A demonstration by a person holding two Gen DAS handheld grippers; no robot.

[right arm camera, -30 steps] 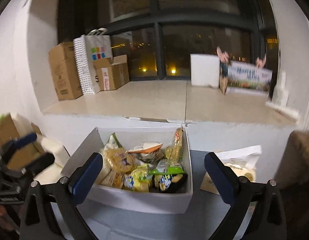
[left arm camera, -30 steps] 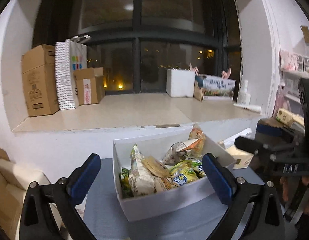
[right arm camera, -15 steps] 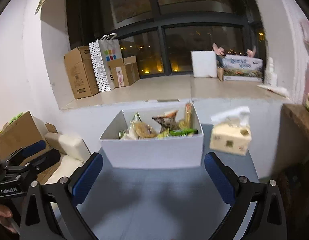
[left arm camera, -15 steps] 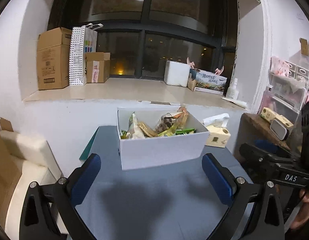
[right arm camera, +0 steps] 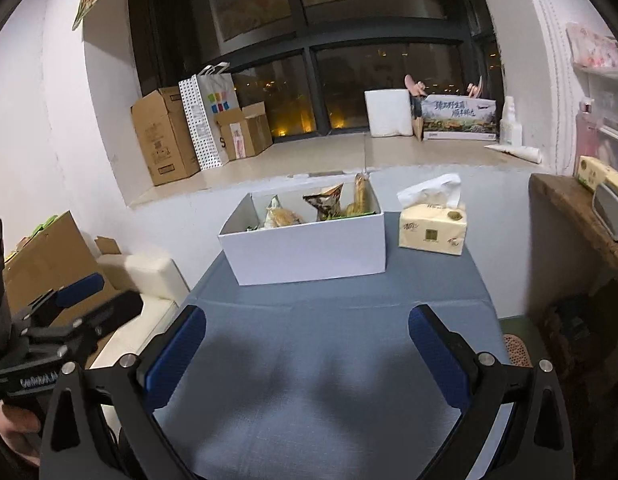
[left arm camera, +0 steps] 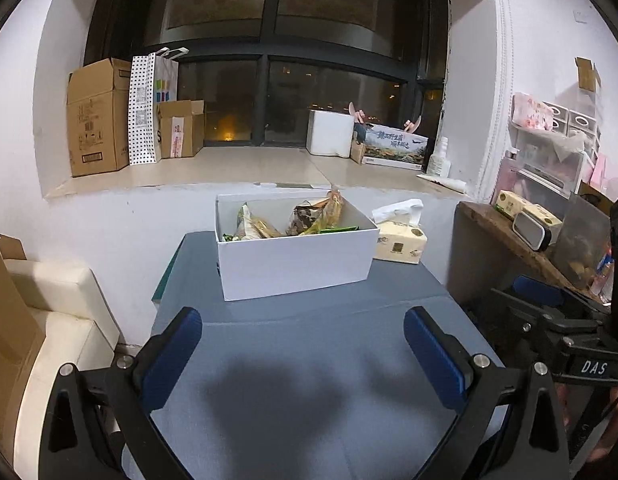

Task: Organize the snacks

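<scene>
1. Sitting at the far end of the grey counter [left arm camera: 309, 360] is the white box [left arm camera: 297, 260], and the snack packets [left arm camera: 293, 220] stand inside it, some poking above the rim. No packet shows on the bare cloth in either view.

2. Both tools are held back from the box over the near part of the counter: the left gripper [left arm camera: 301, 352] has its jaws spread wide with nothing between them, and so does the right gripper [right arm camera: 305, 352].

3. As things lie, the snacks are already gathered in one container. That fits a sorted box, or one whose contents are yet to be arranged; these views do not settle which.

4. If a packet is to be handled, my judgement is that it wants a grip on a firm edge or sealed seam, closing gently, since such bags crush and slide.

5. A top-down approach should suit, so the box wall is not nudged and the light box does not skate on the cloth.

6. The tissue pack [right arm camera: 433, 232] just right of the box needs clearance on that side.
</scene>
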